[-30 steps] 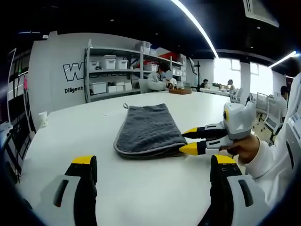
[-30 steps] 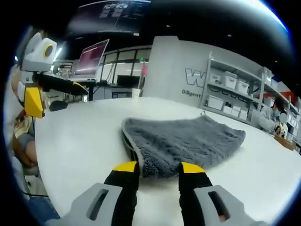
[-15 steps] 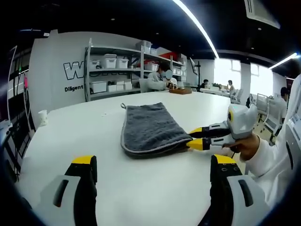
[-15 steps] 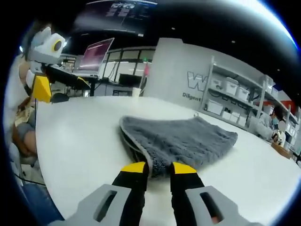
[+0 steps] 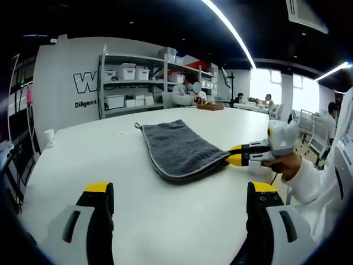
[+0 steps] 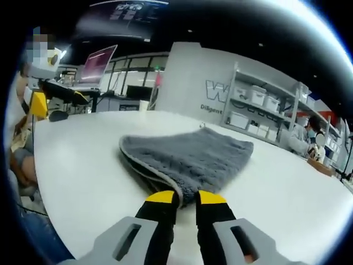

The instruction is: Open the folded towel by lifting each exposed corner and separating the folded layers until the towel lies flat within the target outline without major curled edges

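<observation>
We see a grey, nubby towel folded into a long rectangle with pale edging, lying mid-frame on the smooth white table. In the right gripper view our right tool pinches the towel's near corner between nearly closed yellow-tipped jaws. Our left tool stands wide apart, holding nothing. Shelving with white bins lines the far wall.

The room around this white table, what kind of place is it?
Probably an open-plan office or lab: metal shelving stacked with white storage bins, people seated working at the long white table, monitors on desks.
</observation>
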